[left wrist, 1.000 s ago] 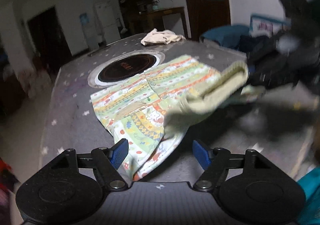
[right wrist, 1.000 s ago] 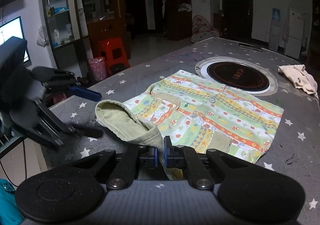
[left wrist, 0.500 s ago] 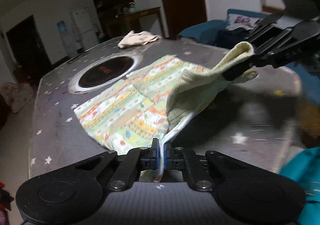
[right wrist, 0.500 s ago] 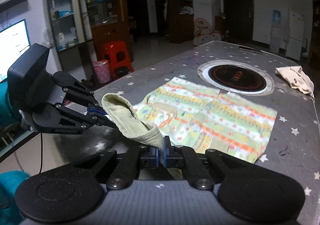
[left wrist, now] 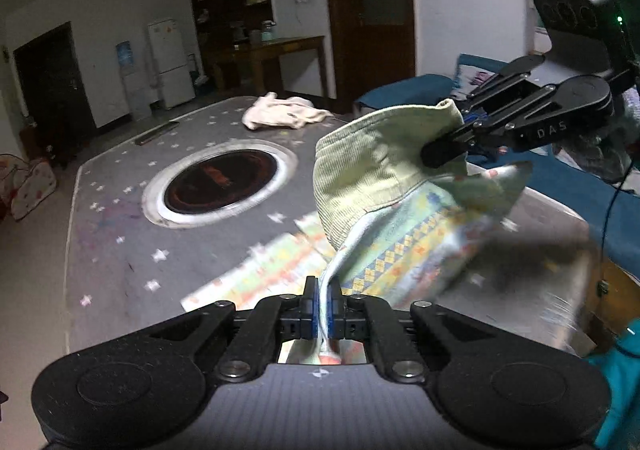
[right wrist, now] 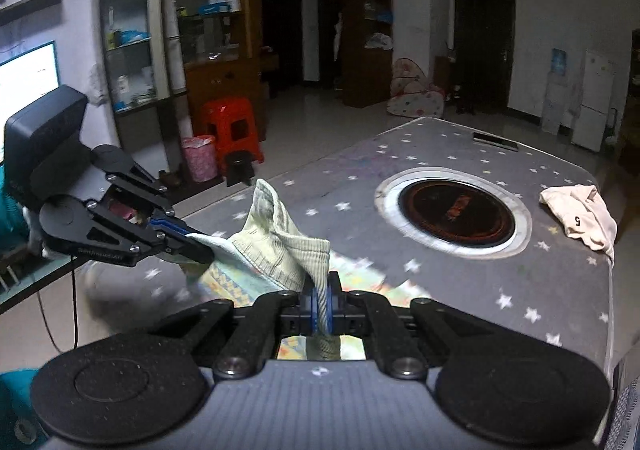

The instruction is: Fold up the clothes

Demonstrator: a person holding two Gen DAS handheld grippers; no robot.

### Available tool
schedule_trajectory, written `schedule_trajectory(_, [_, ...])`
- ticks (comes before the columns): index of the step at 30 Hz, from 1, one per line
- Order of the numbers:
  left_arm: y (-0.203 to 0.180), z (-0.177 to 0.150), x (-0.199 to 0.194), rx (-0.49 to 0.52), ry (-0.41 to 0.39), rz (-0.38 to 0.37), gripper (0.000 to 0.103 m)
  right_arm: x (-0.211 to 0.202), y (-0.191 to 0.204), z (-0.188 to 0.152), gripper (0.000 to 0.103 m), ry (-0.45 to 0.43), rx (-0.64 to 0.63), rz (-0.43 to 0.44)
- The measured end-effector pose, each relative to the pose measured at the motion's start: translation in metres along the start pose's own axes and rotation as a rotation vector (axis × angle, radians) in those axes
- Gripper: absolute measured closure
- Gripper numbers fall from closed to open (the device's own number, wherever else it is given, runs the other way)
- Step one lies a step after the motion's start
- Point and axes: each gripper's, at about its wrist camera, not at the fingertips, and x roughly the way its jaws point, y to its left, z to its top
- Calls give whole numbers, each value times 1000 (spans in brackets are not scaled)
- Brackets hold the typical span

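Left hand-held gripper [left wrist: 322, 304] was clamped tight on the patterned shirt's [left wrist: 404, 250] hem; right hand-held gripper [right wrist: 321, 306] pinched its ribbed edge. Shirt hung lifted above the worktop [left wrist: 120, 234], nearer than the round cooktop [left wrist: 221, 183]. Cream garment [left wrist: 282, 116] lay beyond the cooktop.

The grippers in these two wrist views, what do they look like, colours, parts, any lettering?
Both are matte black linkage grippers. The left gripper and right gripper have blue pads, silver pivot screws, round textured discs and a ribbed grey body. The right one's arm carries pale lettering, seemingly "DAS", below a boxy black camera housing.
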Motion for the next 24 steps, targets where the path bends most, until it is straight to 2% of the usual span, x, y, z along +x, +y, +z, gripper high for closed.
schedule_trajectory(9, [60,22,90,-129,128,0,99,90,-60,18,100,91,38,-39])
schedule_trajectory(16, [83,13,143,-202,227,15,98,150,-82,-4,99,144,70,-74])
schedule_trajectory(19, [87,7,154,-237,240,27,95,167,-87,-17,98,149,105,-93])
schedule_trajectory(22, [90,5,157,-272,232,37,93,179,-93,-27,92,151,146,-116])
schedule_trajectory(23, [91,4,157,-283,230,44,89,181,-95,-30,86,150,157,-127])
schedule_trajectory(24, [91,4,156,-293,229,52,85,181,-98,-32,84,149,171,-137])
